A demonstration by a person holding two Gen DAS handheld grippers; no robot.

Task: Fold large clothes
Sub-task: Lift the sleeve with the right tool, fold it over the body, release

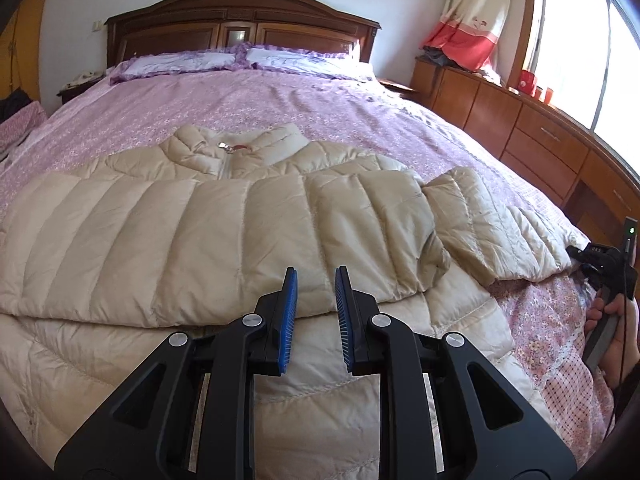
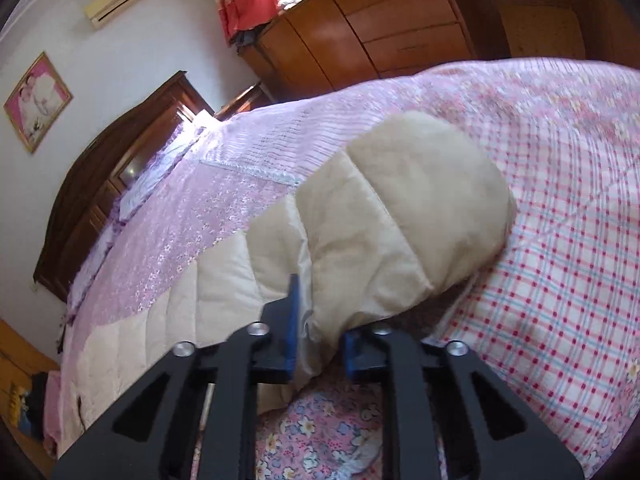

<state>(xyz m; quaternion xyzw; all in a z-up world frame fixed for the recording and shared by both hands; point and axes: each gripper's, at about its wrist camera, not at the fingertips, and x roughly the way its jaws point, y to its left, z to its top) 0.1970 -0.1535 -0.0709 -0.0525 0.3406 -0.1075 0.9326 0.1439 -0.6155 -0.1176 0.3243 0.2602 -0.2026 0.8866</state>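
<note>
A: Beige padded jacket (image 1: pixel 224 216) lies flat on the purple bedspread (image 1: pixel 280 96), collar toward the headboard (image 1: pixel 240 20). One sleeve is folded across the front.

B: Left gripper (image 1: pixel 316 276)?

A: It hangs over the jacket's lower part, blue pads slightly apart, nothing between them.

B: Right gripper (image 2: pixel 320 316)?

A: Its pads pinch the other sleeve (image 2: pixel 384 216) at the bed's edge. A hand (image 1: pixel 612 320) holds its handle.

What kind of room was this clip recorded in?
A home bedroom, most likely: a bed with a carved wooden headboard, two pillows, and a curtained window above wooden drawers.
</note>
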